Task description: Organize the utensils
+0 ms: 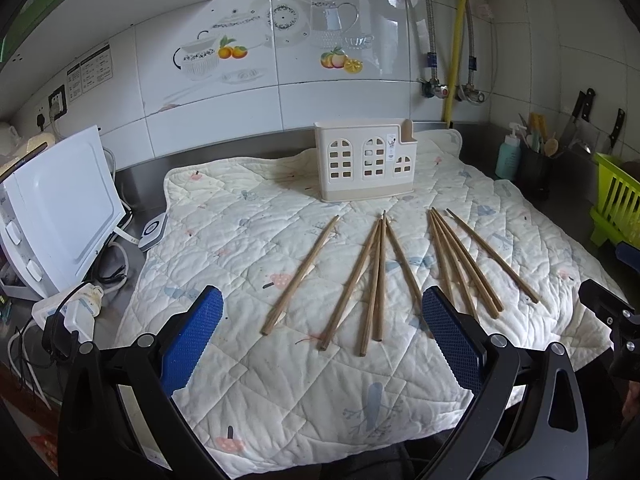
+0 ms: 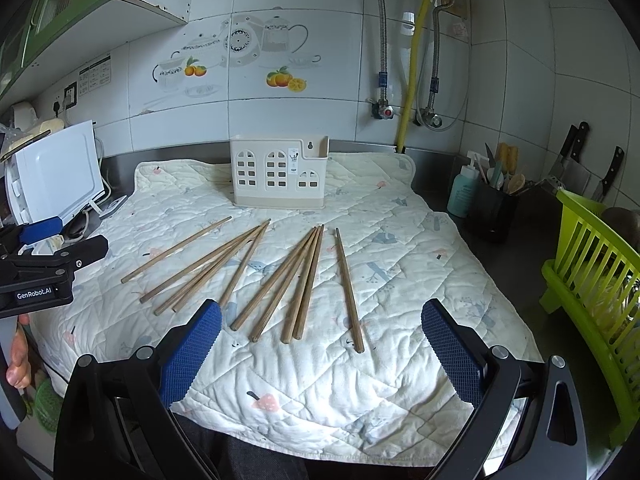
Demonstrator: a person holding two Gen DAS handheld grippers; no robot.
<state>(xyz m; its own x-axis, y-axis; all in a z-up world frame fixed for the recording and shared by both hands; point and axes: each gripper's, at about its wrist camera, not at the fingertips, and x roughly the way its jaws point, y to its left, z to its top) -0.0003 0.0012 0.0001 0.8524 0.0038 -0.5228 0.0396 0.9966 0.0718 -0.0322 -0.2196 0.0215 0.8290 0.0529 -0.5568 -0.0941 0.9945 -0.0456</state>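
A: Any writing to read?

B: "GenRobot.AI", white on black, on the left hand-held gripper [image 2: 60,256] as the right wrist view shows it. The notices by the wall socket and the sticker on the holder are too small to read.

A: What surrounds the work?

B: A white appliance [image 1: 60,216] at the left, a black pot of kitchen tools [image 2: 494,204] beside a teal bottle [image 2: 464,192], knives on the wall and a green dish rack [image 2: 592,280] at the right.

A: And the utensils?

B: Wooden chopsticks [image 1: 376,280] lie fanned on a quilted cloth [image 1: 280,384] over the tabletop, tips toward a cream house-shaped holder [image 1: 364,164] standing upright behind them.

A: The grippers?

B: Left hand-held gripper [image 1: 322,336] and right hand-held gripper [image 2: 320,340] both spread wide, grasping nothing.
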